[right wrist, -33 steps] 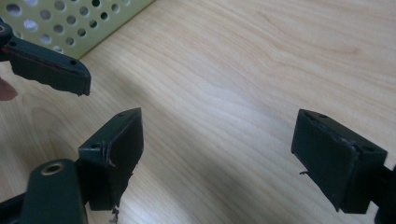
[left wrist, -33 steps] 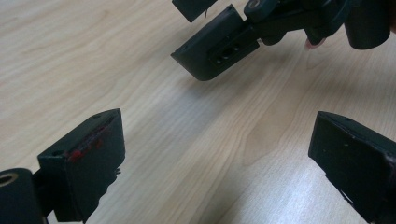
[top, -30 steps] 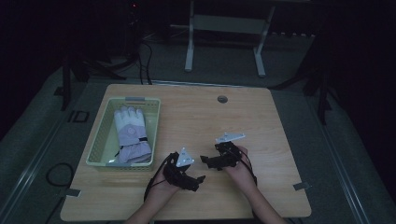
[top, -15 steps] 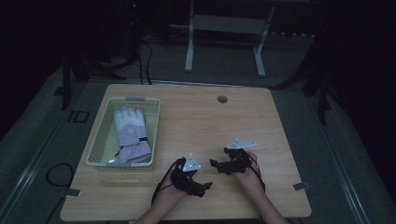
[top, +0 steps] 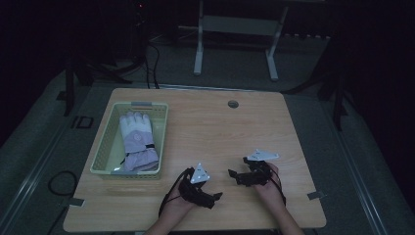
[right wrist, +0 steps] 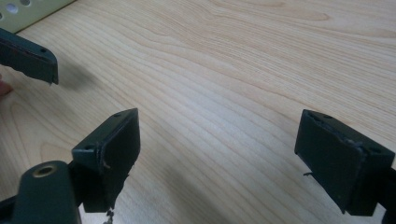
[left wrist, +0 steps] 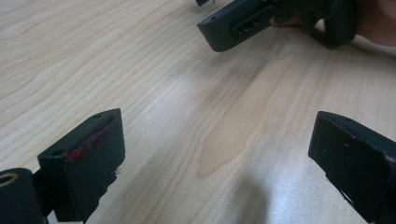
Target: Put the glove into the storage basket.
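I have both claws low at the bottom of the high view: left claw (top: 215, 196) and right claw (top: 232, 173), jaws wide apart, empty. The gloves (top: 138, 142) lie in the basket (top: 103, 157) at left. Next I'd judge a reach leftward. My claw views add bare tabletop (left wrist: 163, 70) grain.

Dim lab/studio: bare wood table (top: 205, 132), metal stand (top: 235, 34), floor cables (top: 58, 178).

A pale wooden worktop (top: 215, 127) stands on a grey carpeted floor (top: 44, 147) in a dim room, with a white metal frame (top: 235, 29) and dark cables (top: 147, 54) behind it.
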Available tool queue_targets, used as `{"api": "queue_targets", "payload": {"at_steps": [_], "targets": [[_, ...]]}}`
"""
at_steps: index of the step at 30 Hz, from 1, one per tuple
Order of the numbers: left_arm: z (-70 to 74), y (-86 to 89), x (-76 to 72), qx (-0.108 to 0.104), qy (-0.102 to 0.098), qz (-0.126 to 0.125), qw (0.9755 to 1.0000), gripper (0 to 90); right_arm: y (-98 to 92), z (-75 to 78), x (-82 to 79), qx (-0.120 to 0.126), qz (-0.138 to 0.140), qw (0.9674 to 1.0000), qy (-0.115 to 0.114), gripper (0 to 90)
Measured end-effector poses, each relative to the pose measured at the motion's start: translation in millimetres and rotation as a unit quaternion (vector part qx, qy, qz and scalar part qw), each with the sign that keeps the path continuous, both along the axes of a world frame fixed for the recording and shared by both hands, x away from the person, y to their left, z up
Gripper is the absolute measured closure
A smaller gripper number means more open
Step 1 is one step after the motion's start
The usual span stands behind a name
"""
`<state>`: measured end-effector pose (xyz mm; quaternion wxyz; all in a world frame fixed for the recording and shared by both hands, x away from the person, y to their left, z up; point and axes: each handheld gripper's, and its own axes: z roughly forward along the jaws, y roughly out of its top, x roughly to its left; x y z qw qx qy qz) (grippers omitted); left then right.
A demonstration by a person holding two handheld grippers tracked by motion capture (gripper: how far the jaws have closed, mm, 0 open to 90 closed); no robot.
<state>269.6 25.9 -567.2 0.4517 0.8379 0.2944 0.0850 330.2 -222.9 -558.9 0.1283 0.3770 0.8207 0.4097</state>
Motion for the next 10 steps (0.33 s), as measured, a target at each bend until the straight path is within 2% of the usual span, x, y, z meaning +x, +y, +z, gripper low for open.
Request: {"api": "queue_targets", "payload": {"at_steps": [3, 10], "targets": [[-0.3, -1.3, -1.2, 0.0, -0.001, -0.007, 1.0, 4.2, -1.1, 0.3, -1.4, 0.0, 0.001, 1.0, -0.007, 14.1], [-0.5, -0.7, -1.4, -0.003, 0.003, -0.006, 1.0, 4.1, -1.7, -0.3, -0.4, -0.005, -0.003, 1.0, -0.007, 14.1]]}}
